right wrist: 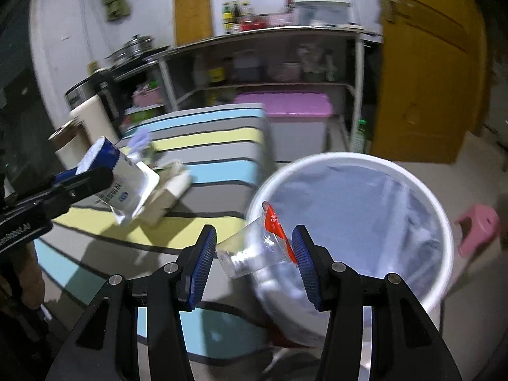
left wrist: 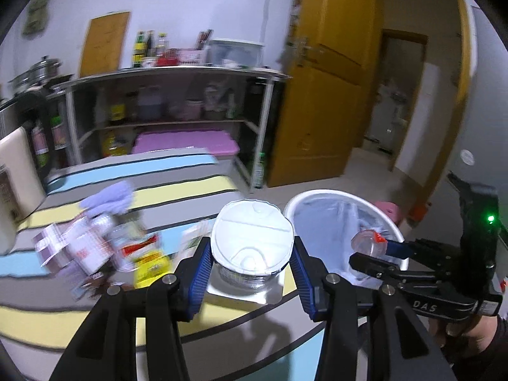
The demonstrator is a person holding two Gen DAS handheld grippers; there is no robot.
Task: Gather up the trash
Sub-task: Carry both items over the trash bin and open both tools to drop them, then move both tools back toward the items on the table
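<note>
My left gripper is shut on a white plastic cup with a peeled foil lid, held above the striped table. The cup also shows at the left of the right wrist view. My right gripper is shut on a clear plastic cup with a red label, held at the near rim of the white trash bin, lined with a clear bag. In the left wrist view the right gripper holds that clear cup over the bin.
More trash lies on the table at left: wrappers and a small box, a yellow packet and a purple cloth. A metal shelf rack stands behind, a wooden door at right, a pink stool beside the bin.
</note>
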